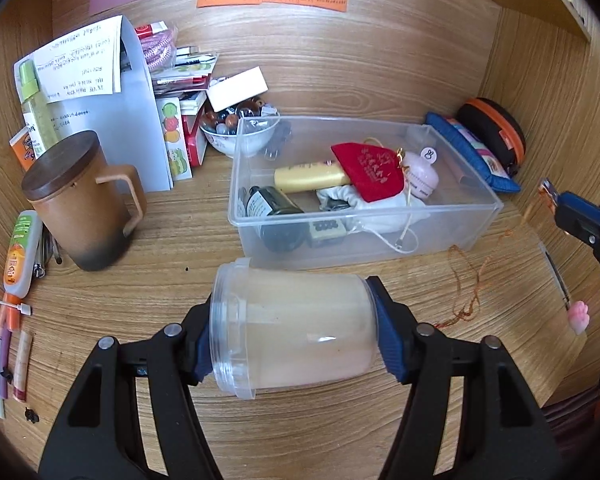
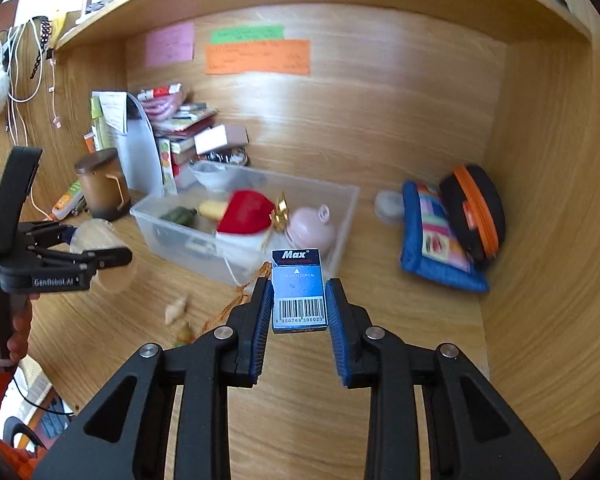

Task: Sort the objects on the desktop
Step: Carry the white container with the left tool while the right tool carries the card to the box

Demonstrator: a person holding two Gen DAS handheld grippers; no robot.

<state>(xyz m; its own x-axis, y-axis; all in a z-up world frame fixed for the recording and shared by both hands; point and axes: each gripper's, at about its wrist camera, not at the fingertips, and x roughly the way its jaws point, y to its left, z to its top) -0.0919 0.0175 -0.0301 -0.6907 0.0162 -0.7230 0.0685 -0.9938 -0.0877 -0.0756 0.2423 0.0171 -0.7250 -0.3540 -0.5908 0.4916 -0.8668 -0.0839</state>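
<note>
on the wooden desk [image 1: 300, 432], against the back wall, sits a clear plastic bin [image 1: 452, 216], open-topped and rectangular. inside it lie a yellow tube [image 1: 310, 176], a red velvet pouch [image 1: 374, 170] with gold lettering, a pink rounded case [image 1: 420, 174] with a bunny mark, a dark glass bottle [image 1: 274, 216], a white drawstring bag [image 1: 374, 212] and a small keypad-like block [image 1: 327, 229]. behind the bin's left corner a white bowl [image 1: 236, 140] holds glossy beads. left of it stands a brown ceramic mug [image 1: 86, 204] with a dark wooden lid, and beside that a folded white paper stand [image 1: 136, 128]. right of the bin lean a blue quilted pouch [image 1: 476, 156] and a black round case [image 1: 496, 132] with an orange zip. a tangle of orange thread [image 1: 468, 284] lies on the desk in front of the bin's right end. the left tool [image 1: 292, 336] is clenched on a clear plastic jar [image 1: 296, 328], held sideways just above the desk, its threaded mouth to the left, its cylindrical wall cloudy. the right tool [image 2: 298, 304] grips a small blue box [image 2: 298, 292], flat and rectangular, printed "max" with a barcode, held in front of the bin. two small shells [image 2: 178, 308] lie blurred on the desk near the thread.
</note>
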